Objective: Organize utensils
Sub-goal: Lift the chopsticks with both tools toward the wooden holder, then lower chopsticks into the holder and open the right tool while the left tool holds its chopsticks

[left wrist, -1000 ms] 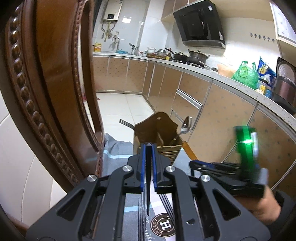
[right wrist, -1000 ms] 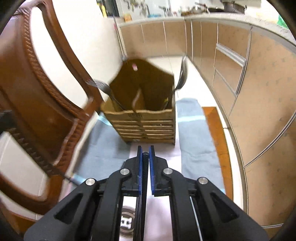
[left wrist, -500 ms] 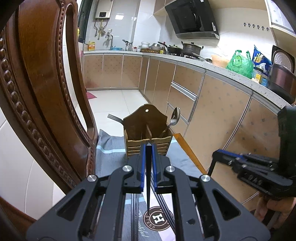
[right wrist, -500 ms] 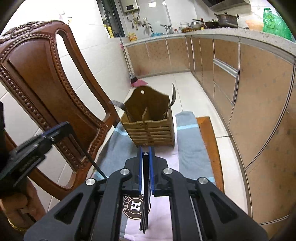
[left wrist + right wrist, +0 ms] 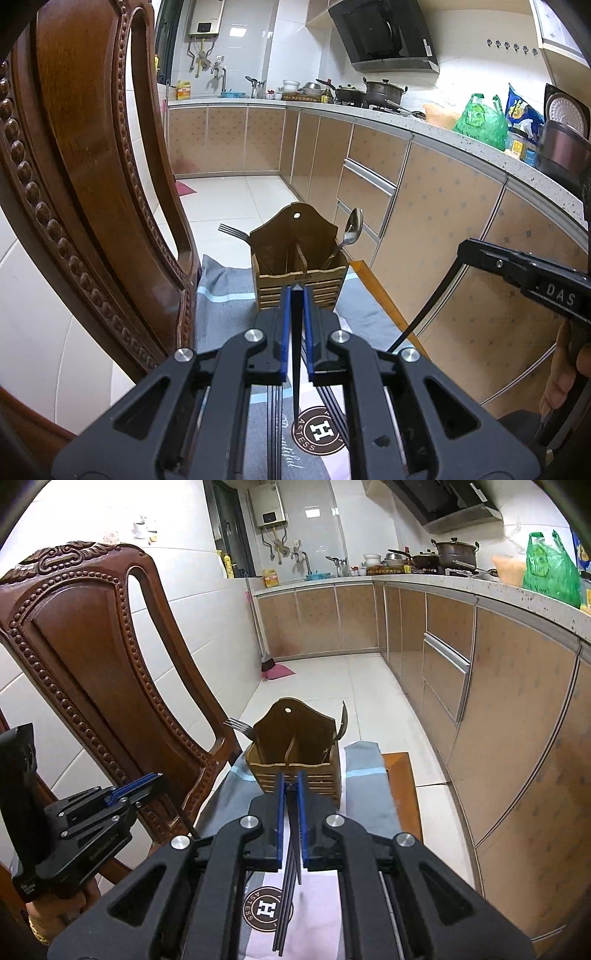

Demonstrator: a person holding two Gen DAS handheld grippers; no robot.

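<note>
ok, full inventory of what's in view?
holder: 1, wood, on cloth at table's far end
fork: 1, silver, holder's left end
spoon: 1, silver, holder's right end
chopsticks: several, black, lying on near cloth
cloth: 1, grey, over table
chair: 1, brown, left of table
bag: 1, green, on counter
pots: a few, dark, on counter
left hand-held gripper: black and blue, shut on a chopstick
right hand-held gripper: same, shut on another
</note>
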